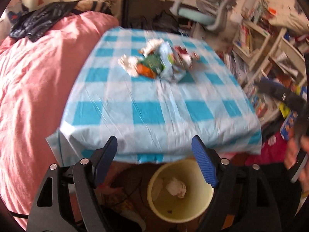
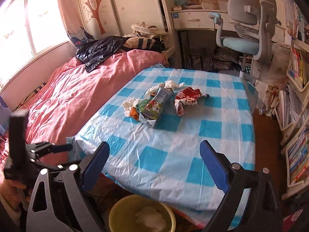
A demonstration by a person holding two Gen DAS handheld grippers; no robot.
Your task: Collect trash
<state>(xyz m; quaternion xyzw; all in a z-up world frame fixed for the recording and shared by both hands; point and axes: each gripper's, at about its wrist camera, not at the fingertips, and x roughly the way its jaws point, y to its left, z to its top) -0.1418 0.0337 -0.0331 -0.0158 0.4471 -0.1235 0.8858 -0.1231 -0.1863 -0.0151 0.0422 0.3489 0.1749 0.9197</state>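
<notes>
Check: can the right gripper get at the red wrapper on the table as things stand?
Probably yes. The right gripper is empty with its jaws open, and only bare checked tablecloth lies between it and the red wrapper. The carton sits beside the wrapper, not in the way.

A glossy, creased plastic cloth [image 2: 173, 145] covers the table, crumpled paper tissue [image 1: 176, 187] lies in the smooth yellow plastic bin [image 1: 193, 210].

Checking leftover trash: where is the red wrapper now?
In the right wrist view the red wrapper lies on the checked tablecloth, mid-table, just right of the crushed carton.
</notes>
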